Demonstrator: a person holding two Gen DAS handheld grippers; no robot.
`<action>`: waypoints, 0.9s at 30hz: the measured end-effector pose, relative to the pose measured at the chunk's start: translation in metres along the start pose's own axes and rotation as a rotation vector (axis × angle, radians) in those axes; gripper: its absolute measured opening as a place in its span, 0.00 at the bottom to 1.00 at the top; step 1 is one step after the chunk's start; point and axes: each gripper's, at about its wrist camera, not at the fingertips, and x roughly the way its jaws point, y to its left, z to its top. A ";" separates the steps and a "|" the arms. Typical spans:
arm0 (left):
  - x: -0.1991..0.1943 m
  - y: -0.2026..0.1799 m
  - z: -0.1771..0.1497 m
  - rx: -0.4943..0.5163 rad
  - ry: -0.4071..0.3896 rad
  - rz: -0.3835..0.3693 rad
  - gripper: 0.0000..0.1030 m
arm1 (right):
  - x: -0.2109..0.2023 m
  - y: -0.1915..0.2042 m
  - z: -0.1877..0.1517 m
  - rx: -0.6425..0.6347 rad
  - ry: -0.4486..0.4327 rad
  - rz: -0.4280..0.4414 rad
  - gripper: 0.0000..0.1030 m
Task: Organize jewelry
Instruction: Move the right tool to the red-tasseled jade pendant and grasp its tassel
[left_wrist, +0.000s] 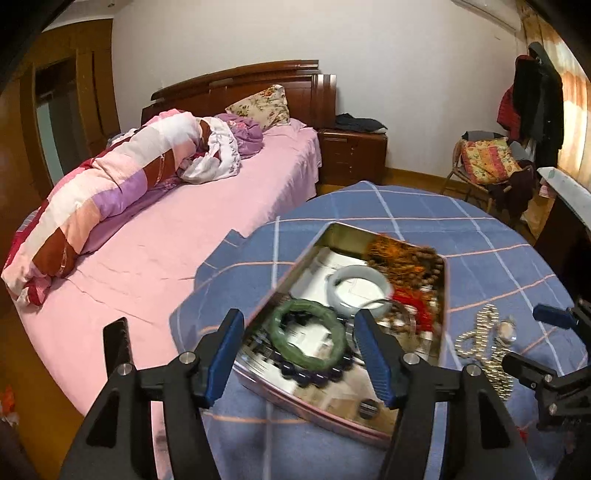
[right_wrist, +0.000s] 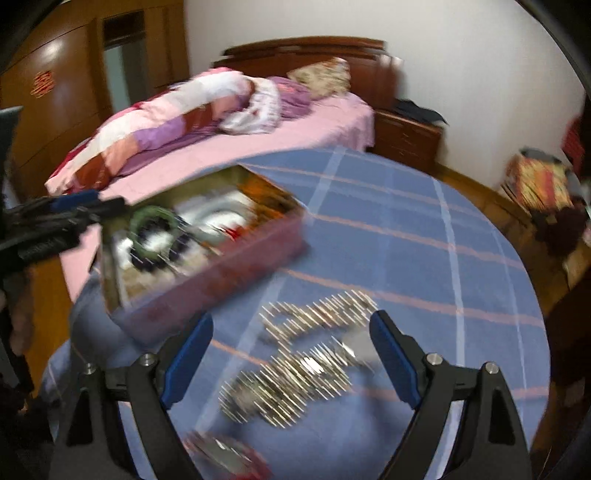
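An open metal tin (left_wrist: 334, 230) sits on the blue checked table. It holds a green bangle (left_wrist: 308, 339), a white bangle (left_wrist: 359, 290), dark beads, and red and orange bead strings. My left gripper (left_wrist: 297, 325) is open and empty, its fingers either side of the green bangle, above the tin. A silver bead necklace (left_wrist: 484, 349) lies on the cloth right of the tin. In the right wrist view my right gripper (right_wrist: 291, 328) is open and empty over the blurred silver necklace (right_wrist: 295, 362). The tin (right_wrist: 207, 273) lies to its left.
The table with its blue cloth (left_wrist: 424, 218) stands beside a pink bed (left_wrist: 177, 229) on the left. A chair with cushions (left_wrist: 487, 162) and a coat rack stand at the far right. A blurred red object (right_wrist: 229, 458) lies at the cloth's near edge.
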 end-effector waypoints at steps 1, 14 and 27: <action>-0.002 -0.004 -0.002 -0.001 -0.001 -0.004 0.61 | -0.003 -0.007 -0.007 0.016 0.008 -0.016 0.86; -0.013 -0.048 -0.032 0.054 0.052 -0.045 0.61 | -0.033 -0.003 -0.058 0.037 0.023 0.066 0.86; -0.013 -0.055 -0.038 0.047 0.072 -0.069 0.61 | -0.016 0.031 -0.083 -0.128 0.075 0.070 0.21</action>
